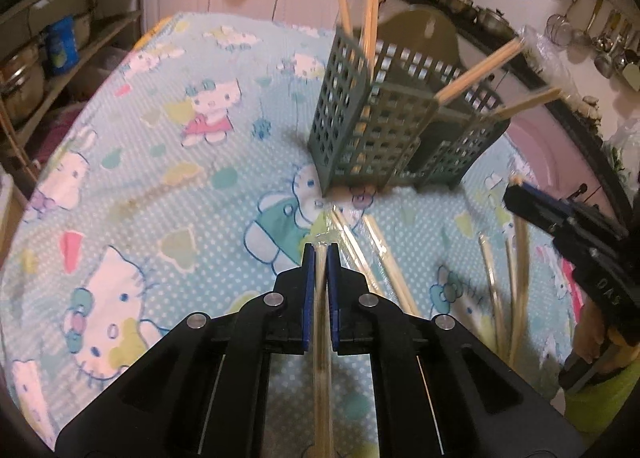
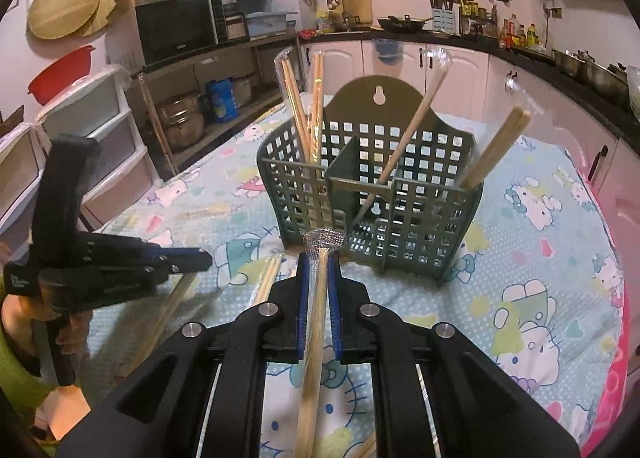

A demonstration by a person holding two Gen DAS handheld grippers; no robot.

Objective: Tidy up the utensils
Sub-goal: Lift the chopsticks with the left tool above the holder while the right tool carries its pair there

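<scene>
Left gripper (image 1: pixel 320 248): blue pads nearly together, clamped on a wrapped chopstick pair (image 1: pixel 322 338) that runs back between the fingers toward the camera. Its clear wrapper tip pokes out just past the fingertips, over the tablecloth (image 1: pixel 140 186). Motion blur on this pair.

Right gripper (image 2: pixel 319 258): pads likewise closed down on a second wrapped pair (image 2: pixel 312 358). The crimped plastic end (image 2: pixel 324 239) stands just beyond the fingertips, close to the front wall of the holder, slightly below its rim.

Loose wrapped chopsticks (image 1: pixel 380 258) lie on the cloth just right of the left gripper's fingers. More loose pairs (image 1: pixel 516 278) lie nearer the right edge of the cloth, under the right gripper as seen from the left wrist.

Green lattice utensil holder (image 2: pixel 416 210): stands upright toward the middle of the cloth, beyond both grippers, with a solid divider splitting it into compartments and a tall back plate with a keyhole slot.
- Left compartment: two wrapped pairs (image 2: pixel 308 114), near upright, leaning on the back corner.
- Right side: one pair (image 2: pixel 416 126) slanting up from the floor near the divider, one pair (image 2: pixel 500 146) propped in the front right corner, leaning outward.

Cloth: pale blue, cartoon cat print. Kitchen cabinets (image 2: pixel 400 58) and counter behind.
</scene>
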